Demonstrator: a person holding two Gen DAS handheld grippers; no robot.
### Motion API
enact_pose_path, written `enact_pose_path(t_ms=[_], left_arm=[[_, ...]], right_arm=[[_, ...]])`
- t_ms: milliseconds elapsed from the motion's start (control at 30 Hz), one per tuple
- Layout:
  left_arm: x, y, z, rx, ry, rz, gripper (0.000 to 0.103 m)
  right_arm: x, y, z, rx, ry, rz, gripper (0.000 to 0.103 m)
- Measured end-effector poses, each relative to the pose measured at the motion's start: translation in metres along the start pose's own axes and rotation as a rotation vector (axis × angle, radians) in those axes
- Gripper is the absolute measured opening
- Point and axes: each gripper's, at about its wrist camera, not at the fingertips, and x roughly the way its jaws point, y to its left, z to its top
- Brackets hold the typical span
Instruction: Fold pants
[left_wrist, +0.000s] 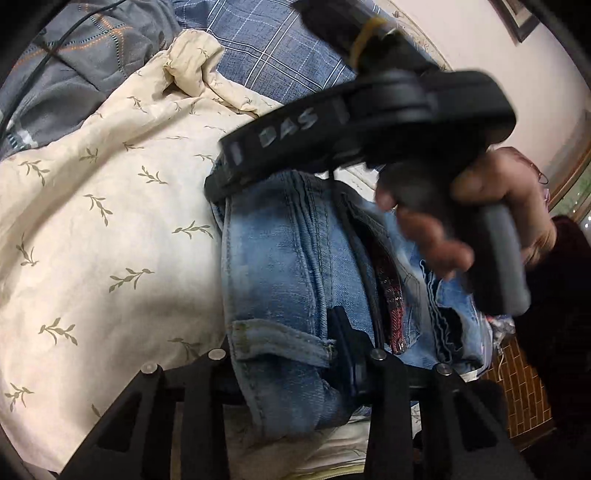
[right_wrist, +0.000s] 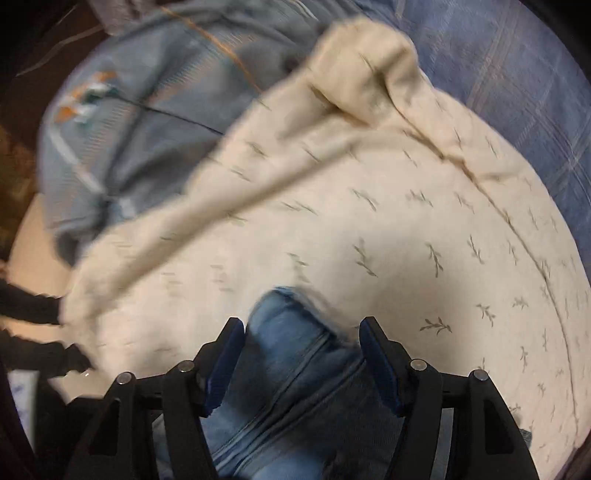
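Folding jeans (left_wrist: 280, 266) on the bed (left_wrist: 92, 221): my left hand-held gripper (left_wrist: 284, 354) pinches denim; right hand-held gripper (right_wrist: 301, 332) straddles the hem, unclamped. Next, close it.

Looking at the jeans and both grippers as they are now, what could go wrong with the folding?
1. The left gripper has a thick bunch of the jeans between its fingers; layers may slip out unevenly.
2. The right gripper straddles the denim with open fingers; closing here could also pinch the cream bedsheet.
3. The person's hand works close above the waistband, so the two tools may collide.
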Motion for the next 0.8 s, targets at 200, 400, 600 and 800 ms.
enact_pose_path(t_ms=[200, 400, 600, 800], left_arm=[[-0.005, -0.005, 0.001, 0.01, -0.013, 0.012, 0.036], [-0.021, -0.037, 0.002, 0.08, -0.04, 0.038, 0.032], [-0.04, -0.097, 0.001, 0.207, -0.071, 0.041, 0.031], [-0.037, -0.186, -0.013, 0.395, -0.06, 0.022, 0.031]], right_arm=[[-0.019, 0.002, -0.014, -0.019, -0.063, -0.039, 0.026], [-0.075, -0.008, -0.045, 0.006, -0.197, -0.032, 0.019], [-0.144, -0.02, -0.094, 0.082, -0.365, -0.011, 0.019], [-0.205, -0.068, -0.181, 0.23, -0.529, 0.039, 0.019]])
